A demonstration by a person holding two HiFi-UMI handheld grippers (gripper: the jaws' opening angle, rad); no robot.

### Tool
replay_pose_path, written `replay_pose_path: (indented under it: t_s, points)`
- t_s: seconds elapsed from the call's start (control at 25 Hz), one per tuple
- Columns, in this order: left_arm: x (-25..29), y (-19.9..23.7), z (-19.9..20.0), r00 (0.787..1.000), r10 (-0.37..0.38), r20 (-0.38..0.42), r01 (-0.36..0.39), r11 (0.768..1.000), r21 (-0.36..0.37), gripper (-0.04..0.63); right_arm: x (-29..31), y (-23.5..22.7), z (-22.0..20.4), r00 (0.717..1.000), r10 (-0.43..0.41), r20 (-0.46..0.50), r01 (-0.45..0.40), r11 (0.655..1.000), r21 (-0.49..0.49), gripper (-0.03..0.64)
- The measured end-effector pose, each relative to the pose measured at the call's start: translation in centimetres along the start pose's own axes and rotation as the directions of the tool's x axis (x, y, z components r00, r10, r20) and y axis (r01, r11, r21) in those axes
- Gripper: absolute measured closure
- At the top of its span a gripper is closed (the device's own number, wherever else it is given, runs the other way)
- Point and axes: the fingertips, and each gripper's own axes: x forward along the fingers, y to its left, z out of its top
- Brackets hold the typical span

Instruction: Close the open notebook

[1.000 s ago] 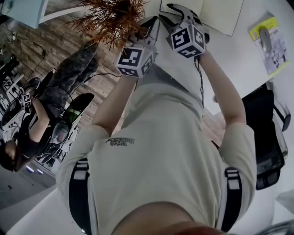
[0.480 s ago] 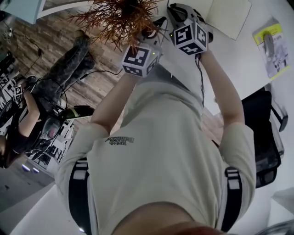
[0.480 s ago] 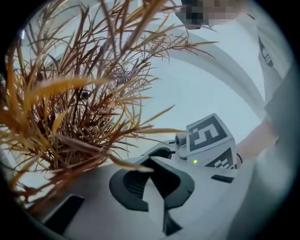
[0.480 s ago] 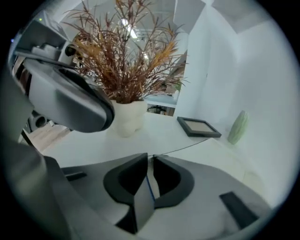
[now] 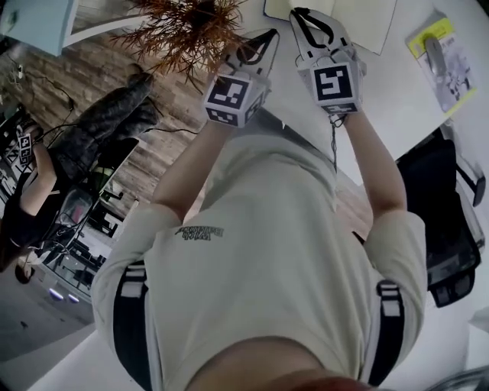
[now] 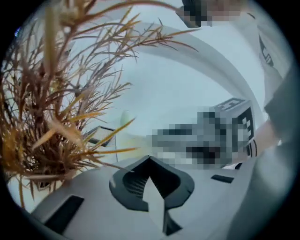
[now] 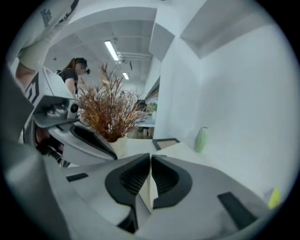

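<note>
The right gripper [image 5: 296, 11] has swung since the earlier frame, and its marker cube now faces the head camera squarely; its jaws have just been closing; seen in its own view, the right gripper [image 7: 150, 157] has its dark pads together but for a hairline slit, and nothing shows between them. The left gripper [image 5: 269, 37] has barely shifted, its cube at much the same tilt; in its own view the left gripper [image 6: 149, 159] also has its pads together, meeting at a point, with nothing held.

The notebook [image 5: 359, 19] lies open on the white table [image 5: 397, 107] at the top of the head view, cream pages up, partly cut off by the edge. The right gripper's tips overlap its left edge there; whether they touch it I cannot tell. In the right gripper view the notebook [image 7: 179, 148] lies just beyond the jaws, with a dark frame [image 7: 164, 141] beside it and a green bottle [image 7: 200, 139] further back.

A dried plant [image 5: 183, 27] stands just left of the left gripper; the plant [image 6: 42, 117] fills the left of that gripper's view. A mouse [image 5: 434, 55] rests on a yellow-edged sheet [image 5: 452, 80] at the right; a black chair [image 5: 447, 221] sits below it.
</note>
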Motion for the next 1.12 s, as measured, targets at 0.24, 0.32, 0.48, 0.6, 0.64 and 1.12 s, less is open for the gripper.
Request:
replay_pose_path:
  t_s: [0.24, 0.32, 0.48, 0.6, 0.64, 1.12]
  points:
    - [3.0, -3.4, 1.6, 0.995, -0.096, -0.005, 0.096, 0.994, 0.051, 0.583, -7.5, -5.3, -1.1, 0.973, -0.22, 0.074, 0.203, 0.961, 0.189, 0.601]
    - [4.2, -4.8, 1.8, 0.991, -0.129, -0.018, 0.13, 0.989, 0.071, 0.583, -9.8, -6.9, -3.1, 0.959, -0.283, 0.037, 0.266, 0.932, 0.245, 0.601]
    - [6.1, -7.8, 1.2, 0.982, -0.182, -0.059, 0.187, 0.978, 0.09, 0.583, -13.2, -9.0, -8.5, 0.932, -0.353, -0.083, 0.36, 0.877, 0.318, 0.601]
    - [7.0, -9.7, 0.4, 0.969, -0.229, -0.097, 0.239, 0.966, 0.101, 0.583, -14.4, -10.2, -12.7, 0.906, -0.384, -0.177, 0.423, 0.838, 0.344, 0.617]
    - [7.2, -10.3, 0.1, 0.964, -0.245, -0.106, 0.256, 0.961, 0.107, 0.583, -14.5, -10.6, -13.9, 0.899, -0.388, -0.203, 0.437, 0.825, 0.357, 0.617]
    - [8.8, -13.8, -2.0, 0.937, -0.305, -0.17, 0.326, 0.939, 0.11, 0.583, -14.5, -11.1, -18.2, 0.9, -0.325, -0.289, 0.428, 0.783, 0.451, 0.614]
